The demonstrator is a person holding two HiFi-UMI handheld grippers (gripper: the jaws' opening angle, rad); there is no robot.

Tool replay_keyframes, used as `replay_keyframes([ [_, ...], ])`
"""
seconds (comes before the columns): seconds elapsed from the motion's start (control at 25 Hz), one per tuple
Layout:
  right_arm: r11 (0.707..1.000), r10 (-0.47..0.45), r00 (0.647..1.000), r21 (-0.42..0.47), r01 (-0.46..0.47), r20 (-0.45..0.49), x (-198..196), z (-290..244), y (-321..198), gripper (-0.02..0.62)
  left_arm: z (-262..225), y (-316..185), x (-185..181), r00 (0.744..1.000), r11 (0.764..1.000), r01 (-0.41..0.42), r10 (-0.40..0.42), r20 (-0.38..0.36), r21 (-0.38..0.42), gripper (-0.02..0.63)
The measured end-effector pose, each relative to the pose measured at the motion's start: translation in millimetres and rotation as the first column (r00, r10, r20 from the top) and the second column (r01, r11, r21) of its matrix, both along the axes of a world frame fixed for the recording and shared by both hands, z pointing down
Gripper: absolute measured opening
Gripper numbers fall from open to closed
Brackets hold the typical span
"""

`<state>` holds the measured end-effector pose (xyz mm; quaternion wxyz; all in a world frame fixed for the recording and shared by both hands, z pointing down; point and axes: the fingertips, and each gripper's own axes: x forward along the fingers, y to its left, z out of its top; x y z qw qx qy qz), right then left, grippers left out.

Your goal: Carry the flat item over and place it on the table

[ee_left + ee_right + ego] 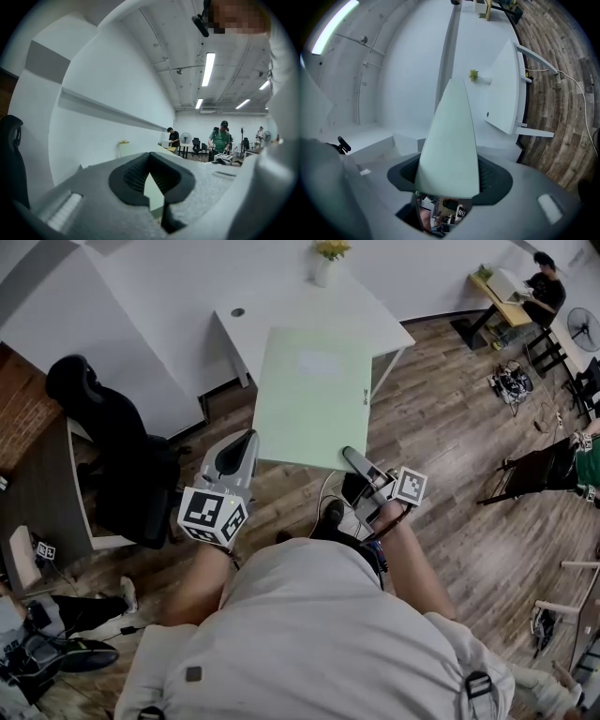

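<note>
Pale green and rigid, the flat panel (pixel 312 395) is aloft and not yet set down. Your left tongs (pixel 246 448) and right tongs (pixel 352 457) each pinch its near edge, pads closed on the sheet. The left grip appears sound, though that view shows only a sliver of panel. The far end reaches over the white bench (pixel 375 320); the near end hangs above the wooden floor (pixel 441 418). Pickup is done and the carry looks nearly complete. Lowering and release remain.
</note>
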<state>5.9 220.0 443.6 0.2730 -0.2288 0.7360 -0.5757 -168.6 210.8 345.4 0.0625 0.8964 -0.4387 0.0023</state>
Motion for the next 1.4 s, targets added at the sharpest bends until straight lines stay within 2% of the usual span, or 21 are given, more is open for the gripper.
replay_keyframes([
  [0.2, 1.0, -0.018, 1.0, -0.002, 0.018, 0.0, 18.4, 7.4, -11.7, 0.299, 6.7, -15.3, 23.7, 1.0, 1.0, -0.006, 0.007, 0.013, -0.011, 0.0],
  [0.48, 0.999, -0.033, 0.999, -0.023, 0.033, 0.004, 86.8, 9.0, -61.8, 0.3, 3.6, -67.7, 95.0, 1.0, 0.999, 0.004, -0.003, 0.027, -0.034, 0.0],
  [0.88, 0.996, -0.091, 0.996, -0.015, 0.092, 0.013, 161.6, 5.8, -121.9, 0.301, 5.5, -124.4, 179.7, 0.999, 0.999, 0.032, -0.031, 0.038, -0.024, 0.0],
  [1.12, 0.994, -0.104, 0.994, -0.016, 0.104, 0.023, 183.4, 3.5, -145.9, 0.301, 2.6, -144.6, 199.2, 0.998, 0.998, 0.052, -0.051, 0.047, -0.02, 0.0],
  [1.4, 0.994, -0.105, 0.994, -0.009, 0.105, 0.017, 181.7, 7.5, -170.1, 0.301, 6.5, -170.7, 198.3, 0.998, 0.999, 0.051, -0.05, 0.045, -0.016, 0.0],
])
